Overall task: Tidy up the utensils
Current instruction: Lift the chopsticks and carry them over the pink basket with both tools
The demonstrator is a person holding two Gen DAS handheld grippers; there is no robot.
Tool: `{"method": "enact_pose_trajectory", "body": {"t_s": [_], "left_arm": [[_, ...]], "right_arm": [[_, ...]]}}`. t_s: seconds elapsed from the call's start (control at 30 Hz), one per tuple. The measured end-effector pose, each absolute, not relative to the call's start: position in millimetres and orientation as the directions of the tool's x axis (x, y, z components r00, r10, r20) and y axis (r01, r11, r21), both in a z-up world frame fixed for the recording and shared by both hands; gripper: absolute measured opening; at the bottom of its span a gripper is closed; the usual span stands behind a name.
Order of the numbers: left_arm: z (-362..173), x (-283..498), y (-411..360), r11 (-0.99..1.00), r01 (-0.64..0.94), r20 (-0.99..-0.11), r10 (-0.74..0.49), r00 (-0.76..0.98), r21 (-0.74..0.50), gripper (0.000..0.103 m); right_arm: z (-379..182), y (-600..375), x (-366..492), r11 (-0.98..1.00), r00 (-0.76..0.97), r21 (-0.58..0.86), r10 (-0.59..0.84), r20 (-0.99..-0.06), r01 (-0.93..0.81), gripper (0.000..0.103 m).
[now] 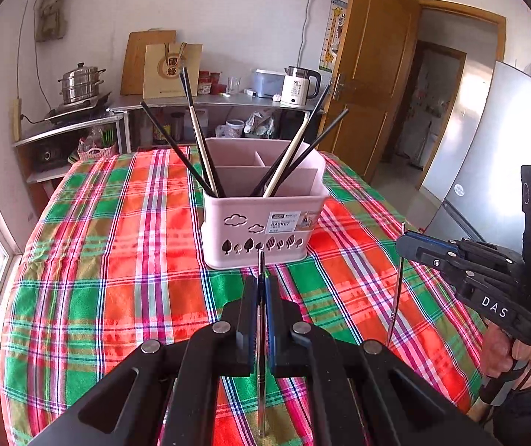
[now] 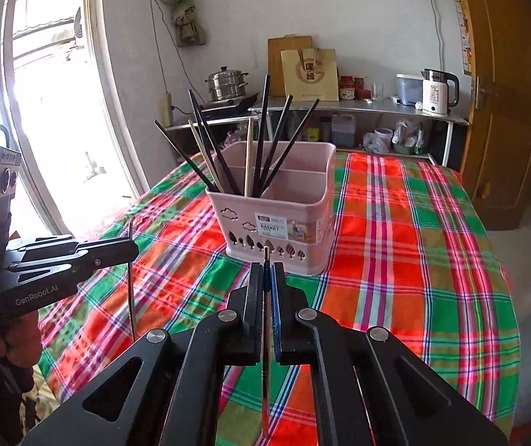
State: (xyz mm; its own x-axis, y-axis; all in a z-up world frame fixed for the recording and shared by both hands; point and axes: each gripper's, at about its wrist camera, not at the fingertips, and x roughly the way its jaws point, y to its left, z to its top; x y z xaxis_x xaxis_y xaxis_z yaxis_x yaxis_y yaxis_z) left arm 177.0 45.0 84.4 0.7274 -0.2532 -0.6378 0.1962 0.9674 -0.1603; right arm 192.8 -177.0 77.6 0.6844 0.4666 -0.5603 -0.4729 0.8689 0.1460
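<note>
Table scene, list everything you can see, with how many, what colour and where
Basket: one, pink, on the table, divided into compartments.
Chopsticks: several, mostly black, a few pale, upright and splayed in the basket's front compartment.
Tablecloth: one, red, green and orange plaid, over the table.
Kettle: one, white, on the shelf behind.
Steamer pot: one, steel, on the stove at the shelf's end.
Paper bag: one, tan, against the wall.
Door: one, wooden, open.
Left gripper: black, shut on a thin metal utensil, above the cloth.
Right gripper: black, shut on a second metal utensil.
</note>
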Motion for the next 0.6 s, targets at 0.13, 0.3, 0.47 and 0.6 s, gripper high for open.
{"method": "enact_pose_trajectory", "body": {"t_s": [0.13, 0.3, 0.47, 0.6], "left_arm": [[95, 175, 45, 0.967, 0.201, -0.619, -0.255, 0.743, -0.157, 0.004], [100, 173, 46, 0.966, 0.203, -0.605, -0.260, 0.752, -0.162, 0.004], [99, 168, 47, 0.965, 0.201, -0.603, -0.262, 0.753, -0.169, 0.004], [100, 166, 46, 0.966, 0.203, -0.606, -0.260, 0.752, -0.163, 0.004]], "right_arm": [[88, -181, 189, 0.868, 0.702, 0.150, 0.474, -0.532, -0.473, 0.004], [90, -181, 186, 0.867, 0.705, 0.150, 0.478, -0.524, -0.476, 0.004], [88, -181, 183, 0.866, 0.703, 0.150, 0.478, -0.527, -0.477, 0.004], [89, -182, 181, 0.864, 0.704, 0.147, 0.481, -0.522, -0.482, 0.004]]}}
